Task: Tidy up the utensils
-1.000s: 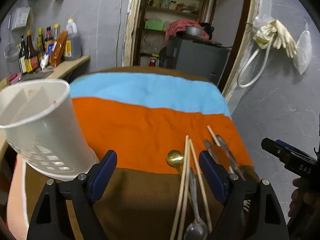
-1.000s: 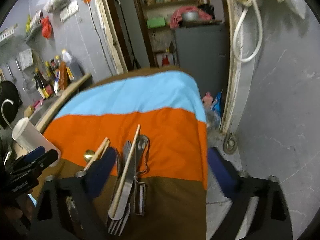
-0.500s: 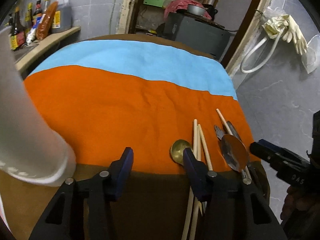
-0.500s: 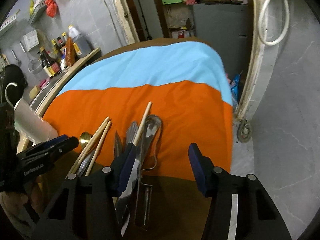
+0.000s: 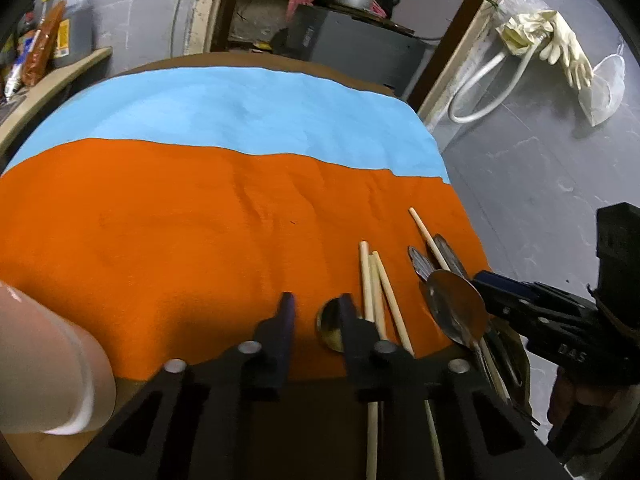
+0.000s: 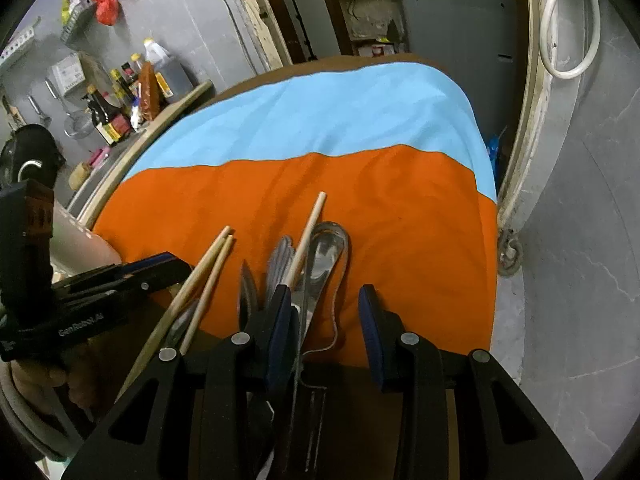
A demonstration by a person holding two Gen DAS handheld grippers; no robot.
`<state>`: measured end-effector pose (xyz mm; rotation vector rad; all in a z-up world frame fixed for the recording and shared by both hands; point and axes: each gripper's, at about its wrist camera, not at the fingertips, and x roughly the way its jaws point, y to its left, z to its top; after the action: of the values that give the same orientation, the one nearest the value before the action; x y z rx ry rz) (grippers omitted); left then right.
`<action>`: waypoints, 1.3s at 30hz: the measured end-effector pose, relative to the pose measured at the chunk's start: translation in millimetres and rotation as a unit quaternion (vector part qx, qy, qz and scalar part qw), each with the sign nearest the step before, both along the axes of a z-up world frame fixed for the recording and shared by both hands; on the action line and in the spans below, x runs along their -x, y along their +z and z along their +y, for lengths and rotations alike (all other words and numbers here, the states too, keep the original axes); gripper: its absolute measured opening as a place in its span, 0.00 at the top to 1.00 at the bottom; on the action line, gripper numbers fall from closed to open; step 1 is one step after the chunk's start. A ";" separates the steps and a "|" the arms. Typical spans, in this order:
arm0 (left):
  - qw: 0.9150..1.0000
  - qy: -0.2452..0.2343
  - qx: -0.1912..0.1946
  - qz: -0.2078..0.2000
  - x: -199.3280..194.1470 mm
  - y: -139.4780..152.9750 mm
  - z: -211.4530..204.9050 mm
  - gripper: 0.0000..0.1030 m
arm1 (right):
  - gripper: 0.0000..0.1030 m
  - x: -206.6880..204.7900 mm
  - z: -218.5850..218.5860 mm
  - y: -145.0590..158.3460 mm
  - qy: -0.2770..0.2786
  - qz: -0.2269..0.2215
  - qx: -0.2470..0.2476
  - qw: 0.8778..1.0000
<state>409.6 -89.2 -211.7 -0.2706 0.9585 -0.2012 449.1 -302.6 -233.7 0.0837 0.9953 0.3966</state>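
Utensils lie in a loose pile on the orange band of the cloth (image 5: 180, 220): wooden chopsticks (image 5: 374, 280), a gold spoon (image 5: 330, 322), a steel spoon (image 5: 454, 304), knives and a peeler (image 6: 326, 248). My left gripper (image 5: 316, 308) is low over the cloth, jaws narrowly apart and empty, its right finger (image 5: 352, 320) against the gold spoon. My right gripper (image 6: 326, 300) is partly open over the peeler and a lone chopstick (image 6: 306, 236), holding nothing. The white utensil holder (image 5: 48, 364) is at the left edge.
A shelf with sauce bottles (image 6: 116, 108) runs along the left wall. A grey cabinet (image 5: 352, 48) stands behind the table. The table's right edge drops to a grey floor (image 6: 580, 240). Rubber gloves (image 5: 560, 44) and a hose hang at right.
Both grippers have moved forward and down toward the utensil pile and their jaws have narrowed. The white holder has slid to the left edge of the left wrist view.
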 end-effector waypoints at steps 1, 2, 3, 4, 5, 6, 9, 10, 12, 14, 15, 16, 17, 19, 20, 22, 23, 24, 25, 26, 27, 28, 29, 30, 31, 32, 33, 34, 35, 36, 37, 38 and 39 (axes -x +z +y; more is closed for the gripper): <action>1.000 -0.001 0.003 0.001 -0.3 0.0 0.3 0.86 | 0.71 -1.9 0.4 -1.8 -0.001 0.005 0.006 1.000; 1.000 -0.002 0.005 0.002 -0.7 0.0 0.2 0.89 | 0.72 -4.4 0.3 -2.3 -0.003 0.007 0.006 1.000; 1.000 -0.004 0.007 0.003 -0.8 -0.4 0.0 0.90 | 0.72 -6.8 0.4 -2.3 -0.006 0.013 0.003 1.000; 1.000 -0.005 0.008 0.004 -1.1 -0.6 -0.2 0.92 | 0.73 -9.7 0.8 -2.4 -0.010 0.019 0.000 1.000; 1.000 -0.005 0.008 0.003 -0.8 -0.5 -0.2 0.92 | 0.74 -11.2 0.9 -3.3 -0.011 0.023 -0.002 1.000; 1.000 -0.004 0.010 0.004 -0.9 -0.4 -0.1 0.92 | 0.74 -13.6 0.2 -4.3 -0.013 0.028 -0.005 1.000; 1.000 0.002 0.021 0.007 -1.1 0.8 3.2 0.95 | 0.74 -21.8 0.7 -6.7 -0.017 0.050 -0.019 0.998; 1.000 0.004 0.021 0.008 -1.1 2.1 3.3 0.95 | 0.74 -25.2 0.8 -7.4 -0.018 0.057 -0.022 0.998; 1.000 0.007 0.010 0.006 0.6 6.3 1.8 0.96 | 0.74 -29.1 1.6 -9.6 -0.015 0.064 -0.021 0.998; 1.000 0.008 0.005 0.004 3.4 11.0 1.1 0.97 | 0.74 -29.5 6.7 -12.2 -0.010 0.068 -0.014 0.998; 1.000 0.009 0.005 0.003 4.9 13.4 0.7 0.97 | 0.75 -31.1 9.6 -12.4 -0.006 0.070 -0.008 0.998; 1.000 0.010 0.004 0.002 6.3 15.1 0.9 0.97 | 0.81 -31.8 12.7 -11.2 -0.004 0.070 -0.005 0.998; 1.000 0.011 0.000 -0.001 8.0 17.9 -0.2 0.97 | 0.81 -32.8 14.3 -10.9 -0.003 0.073 -0.007 0.997; 1.000 0.012 -0.010 -0.007 11.5 23.7 -1.5 0.97 | 0.81 -34.0 12.5 -9.9 -0.006 0.078 -0.010 0.997; 1.000 0.011 -0.018 -0.012 13.4 27.5 -3.1 0.97 | 0.82 -32.5 12.8 -9.3 -0.008 0.076 -0.011 0.997; 0.999 0.007 -0.033 -0.024 17.8 36.4 -5.8 0.97 | 0.82 -29.0 9.8 -6.3 -0.013 0.072 -0.014 0.997; 0.999 0.006 -0.041 -0.032 20.7 42.0 -7.6 0.97 | 0.82 -26.1 6.8 -3.7 -0.016 0.067 -0.016 0.997; 0.998 0.005 -0.046 -0.036 22.8 45.9 -7.8 0.97 | 0.82 -22.1 4.0 0.2 -0.020 0.060 -0.021 0.998; 0.998 0.005 -0.051 -0.041 25.6 50.0 -8.1 0.97 | 0.82 -18.7 1.8 3.2 -0.024 0.054 -0.026 0.998; 0.997 0.005 -0.060 -0.048 28.9 55.6 -8.8 0.97 | 0.82 -14.7 -1.2 6.5 -0.029 0.049 -0.033 0.998; 0.996 0.006 -0.065 -0.053 31.9 60.0 -8.7 0.97 | 0.82 -9.9 -4.2 10.4 -0.036 0.043 -0.041 0.998; 0.996 0.007 -0.069 -0.060 35.5 65.6 -8.0 0.97 | 0.82 -5.4 -7.1 14.3 -0.043 0.037 -0.049 0.997; 0.995 0.008 -0.071 -0.066 38.4 70.6 -6.9 0.97 | 0.82 -2.9 -9.1 16.8 -0.047 0.033 -0.053 0.997; 0.995 0.009 -0.073 -0.073 41.6 76.3 -5.5 0.97 | 0.82 1.3 -11.2 20.6 -0.054 0.027 -0.057 0.997; 0.994 0.010 -0.075 -0.080 44.7 80.9 -4.6 0.97 | 0.82 5.2 -12.2 24.0 -0.058 0.023 -0.060 0.996; 0.993 0.010 -0.079 -0.088 48.6 87.4 -2.9 0.97 | 0.82 7.8 -13.0 26.8 -0.061 0.020 -0.065 0.996; 0.992 0.010 -0.083 -0.095 51.9 92.9 -1.6 0.97 | 0.82 10.3 -13.0 29.6 -0.063 0.018 -0.067 0.996; 0.991 0.010 -0.086 -0.102 55.2 98.5 -0.2 0.97 | 0.82 11.8 -13.4 31.8 -0.064 0.016 -0.068 0.996; 0.990 0.009 -0.091 -0.110 58.7 104.5 1.9 0.97 | 0.82 15.7 -11.3 35.6 -0.066 0.011 -0.069 0.995; 0.988 0.009 -0.096 -0.117 61.2 108.7 2.2 0.97 | 0.82 17.6 -10.8 38.9 -0.068 0.006 -0.069 0.995; 0.987 0.009 -0.104 -0.126 64.8 114.5 4.6 0.97 | 0.82 21.3 -11.1 42.4 -0.069 0.000 -0.069 0.995; 0.985 0.009 -0.108 -0.132 67.2 119.2 6.0 0.97 | 0.82 25.8 -10.0 47.4 -0.071 -0.009 -0.067 0.995; 0.984 0.011 -0.108 -0.139 70.1 123.9 8.9 0.97 | 0.82 30.2 -7.9 53.5 -0.074 -0.021 -0.065 0.995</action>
<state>339.5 -80.3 -87.8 -0.0499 0.6937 -0.1098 418.9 -310.5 -180.2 0.2637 0.9147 0.3263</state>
